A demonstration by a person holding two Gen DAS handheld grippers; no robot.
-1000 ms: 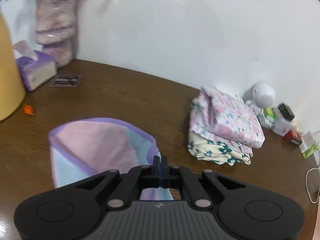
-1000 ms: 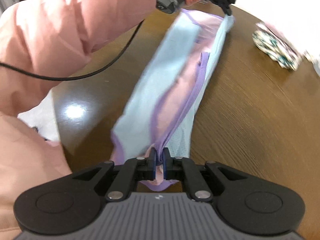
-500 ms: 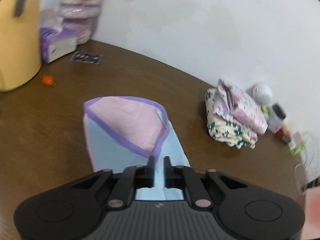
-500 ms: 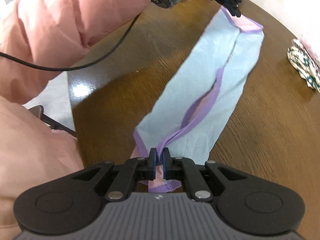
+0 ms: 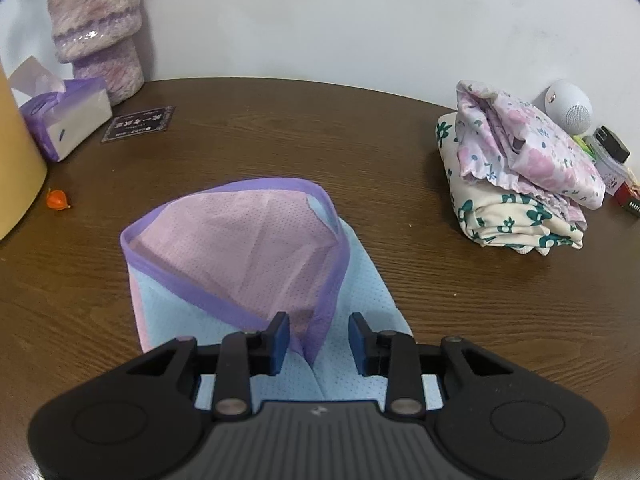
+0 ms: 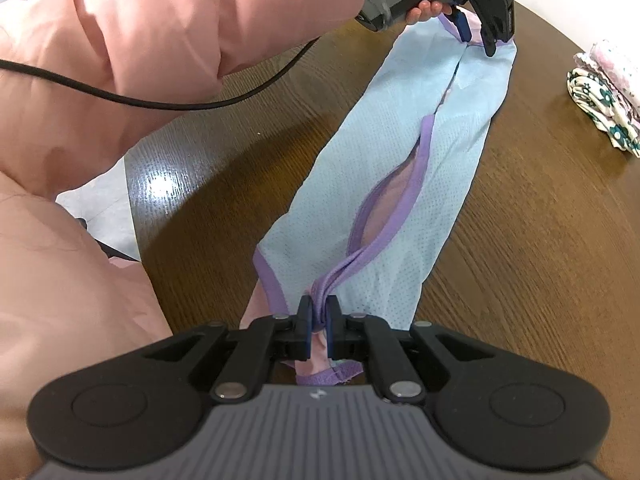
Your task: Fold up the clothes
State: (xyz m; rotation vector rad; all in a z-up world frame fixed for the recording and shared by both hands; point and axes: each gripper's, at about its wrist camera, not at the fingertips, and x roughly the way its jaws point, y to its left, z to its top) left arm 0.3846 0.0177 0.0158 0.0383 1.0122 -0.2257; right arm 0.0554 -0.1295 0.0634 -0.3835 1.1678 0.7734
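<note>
Blue-and-pink mesh garment (image 6: 400, 168) lies stretched along the table (image 6: 540, 240) between both downward-tilted grippers: right gripper (image 6: 319, 320) pinches its purple trim, left gripper (image 5: 318, 338) jaws opening astride the far end.

A light-blue mesh garment (image 6: 404, 184) with purple binding and a pink inner layer lies stretched lengthwise across the brown wooden table (image 6: 540, 260), folded into a long narrow strip; a bound opening gapes at its middle, showing pink inside, and one end spreads open on the wood, its pink lining up. At the table's far edge sit two folded floral clothes (image 5: 520, 176), pink-flowered apparently atop green-flowered
</note>
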